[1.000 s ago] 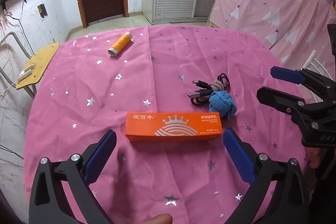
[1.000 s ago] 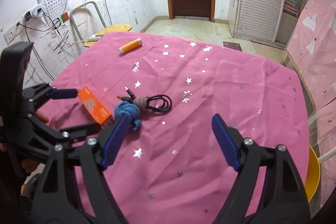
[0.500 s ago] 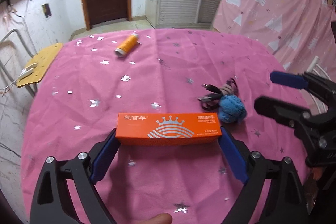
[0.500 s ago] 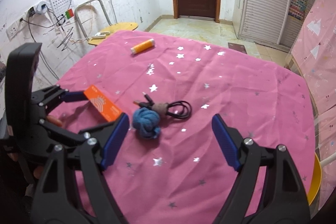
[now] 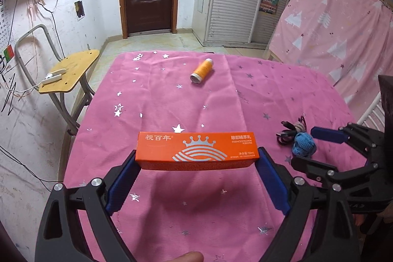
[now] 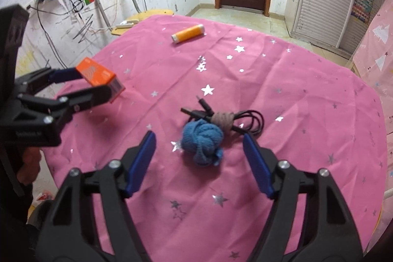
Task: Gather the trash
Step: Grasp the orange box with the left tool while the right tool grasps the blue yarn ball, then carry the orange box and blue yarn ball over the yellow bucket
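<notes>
My left gripper (image 5: 196, 158) is shut on the ends of a long orange box (image 5: 196, 149) and holds it lifted above the pink starred tablecloth (image 5: 172, 100). The box also shows in the right wrist view (image 6: 99, 76), held at the left. My right gripper (image 6: 199, 139) is open and empty, its blue fingers on either side of a blue knotted cloth ball (image 6: 202, 139), just short of it. The ball also shows in the left wrist view (image 5: 303, 144), with my right gripper (image 5: 314, 149) around it.
A bundled black cable (image 6: 228, 119) lies touching the ball's far side. An orange thread spool (image 5: 202, 70) lies at the far part of the table. A yellow chair (image 5: 68, 70) with a white power strip stands left of the table. Pink curtain (image 5: 331, 23) at the right.
My left gripper closed on the orange box and lifted it off the cloth. My right gripper moved forward until the blue ball sits between its open fingers.
</notes>
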